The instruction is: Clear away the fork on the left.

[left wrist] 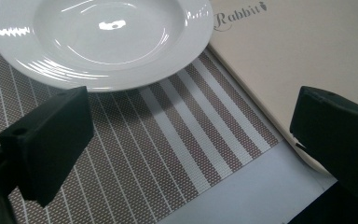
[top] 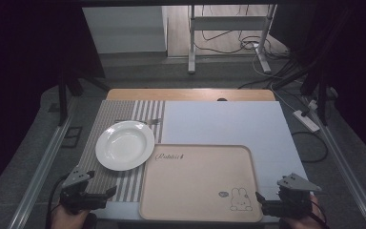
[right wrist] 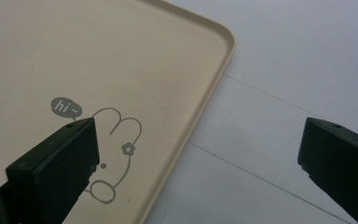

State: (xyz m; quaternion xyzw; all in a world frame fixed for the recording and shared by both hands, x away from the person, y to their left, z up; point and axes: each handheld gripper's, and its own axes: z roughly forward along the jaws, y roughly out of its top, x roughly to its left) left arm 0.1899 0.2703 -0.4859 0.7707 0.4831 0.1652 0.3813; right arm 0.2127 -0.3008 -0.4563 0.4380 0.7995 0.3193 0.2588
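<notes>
The high view looks forward and down over the whole counter (top: 219, 125) from its near side. The left claw (top: 88, 193) camera sits low at seven o'clock, close on the plate (left wrist: 102, 39) and tray (left wrist: 298, 51). The right claw (top: 286, 200) camera, at five o'clock, shares that tray's rabbit corner.

One round white ceramic plate (top: 125, 144) sits on one grey-and-white striped woven placemat (top: 106, 123). One square beige plastic tray (top: 200, 183) (printed with a single rabbit drawing) lies beside it. One pale flat sheet (top: 228, 125) covers the one wooden counter (top: 190, 94). Two black claws: left (top: 86, 196), right (top: 286, 200).
</notes>
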